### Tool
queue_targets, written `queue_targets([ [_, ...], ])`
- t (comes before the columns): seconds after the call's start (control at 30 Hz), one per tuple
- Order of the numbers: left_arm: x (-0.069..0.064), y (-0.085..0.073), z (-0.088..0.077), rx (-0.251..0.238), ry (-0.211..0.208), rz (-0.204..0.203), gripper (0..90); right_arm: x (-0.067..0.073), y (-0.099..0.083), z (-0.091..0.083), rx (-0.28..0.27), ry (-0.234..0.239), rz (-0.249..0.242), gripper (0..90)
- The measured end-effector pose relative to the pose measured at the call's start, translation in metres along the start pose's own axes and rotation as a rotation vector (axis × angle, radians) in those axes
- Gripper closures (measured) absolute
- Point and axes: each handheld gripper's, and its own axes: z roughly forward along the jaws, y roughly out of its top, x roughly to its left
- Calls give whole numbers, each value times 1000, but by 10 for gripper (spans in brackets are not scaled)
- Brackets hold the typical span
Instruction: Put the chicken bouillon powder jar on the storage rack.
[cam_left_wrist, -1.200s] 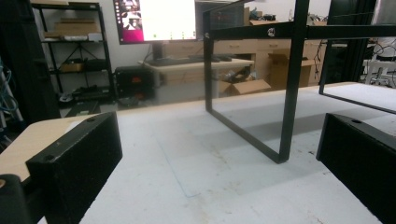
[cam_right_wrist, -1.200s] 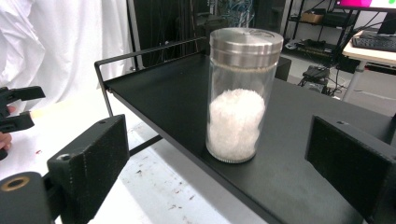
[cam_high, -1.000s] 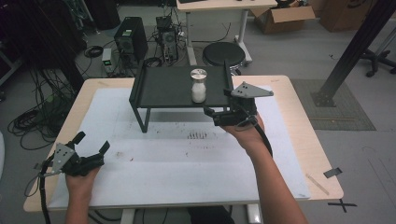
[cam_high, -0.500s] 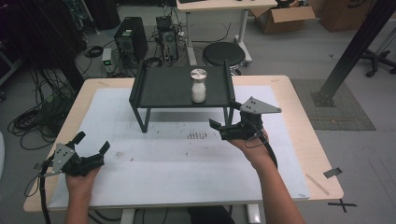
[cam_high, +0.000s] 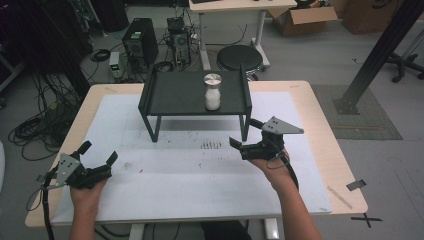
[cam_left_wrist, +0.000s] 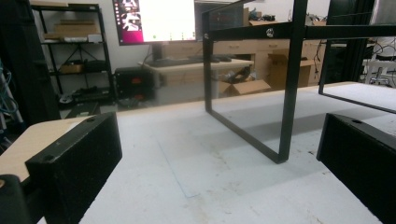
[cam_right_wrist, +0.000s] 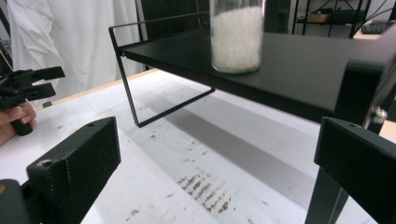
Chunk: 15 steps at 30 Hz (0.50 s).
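Note:
A black metal shelf (cam_high: 185, 95) stands on thin legs at the back of the table. On its right half stands a glass jar (cam_high: 212, 92) with a silver lid, partly filled with white grains. My right gripper (cam_high: 244, 133) is open and holds nothing, just in front of the shelf's front right leg and below the shelf top. In the right gripper view the jar (cam_right_wrist: 236, 35) sits on the shelf (cam_right_wrist: 299, 70) above and beyond the open jaws. My left gripper (cam_high: 99, 152) rests open and bare near the table's front left, facing the shelf's leg (cam_left_wrist: 289, 84).
A white mat (cam_high: 190, 185) covers most of the wooden table (cam_high: 320, 125), with small dark marks (cam_high: 210, 145) in front of the shelf. Beyond the far edge, a round stool (cam_high: 239, 57), computer gear (cam_high: 137, 45) and cables lie on the floor.
My right gripper has drawn back from the shelf's right side, toward the person and lower over the mat. The jar stays on the shelf. The left gripper has not moved.

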Motion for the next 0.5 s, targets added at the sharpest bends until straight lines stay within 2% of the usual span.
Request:
queue_targets([
  [0.5, 0, 0, 0, 0, 0, -2, 5, -3, -27, 2, 5, -22, 18, 4],
])
